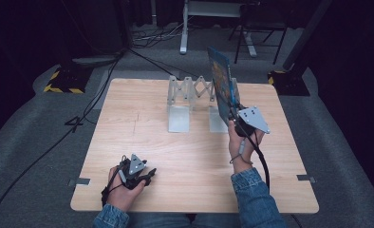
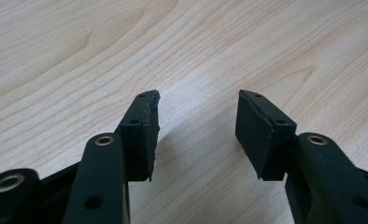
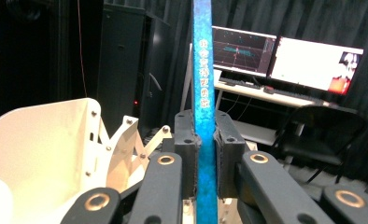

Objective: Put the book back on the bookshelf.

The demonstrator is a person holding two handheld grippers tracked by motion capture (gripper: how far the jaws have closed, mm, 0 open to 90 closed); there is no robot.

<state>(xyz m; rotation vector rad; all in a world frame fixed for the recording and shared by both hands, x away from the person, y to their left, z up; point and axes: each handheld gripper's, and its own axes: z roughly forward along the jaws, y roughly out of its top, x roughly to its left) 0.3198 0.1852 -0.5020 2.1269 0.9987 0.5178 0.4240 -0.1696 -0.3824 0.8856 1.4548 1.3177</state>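
A thin blue book (image 1: 221,83) stands upright in the air over the right part of a white folding book rack (image 1: 191,102) at the table's middle back. My right gripper (image 1: 233,113) is shut on the book's lower edge; in the right gripper view the blue spine (image 3: 204,93) runs up between the pressed pads (image 3: 187,140), with the rack's white plate (image 3: 46,144) to the left. My left gripper (image 1: 149,175) rests on the table (image 1: 128,123) near the front left, jaws open and nothing between its pads (image 2: 142,135).
The rack's scissor links (image 1: 194,88) join two white plates (image 1: 179,118). Beyond the table are a stand with yellow-black tape (image 1: 64,80), cables on the grey floor, desk legs and a chair (image 1: 258,33). Monitors (image 3: 285,58) glow behind.
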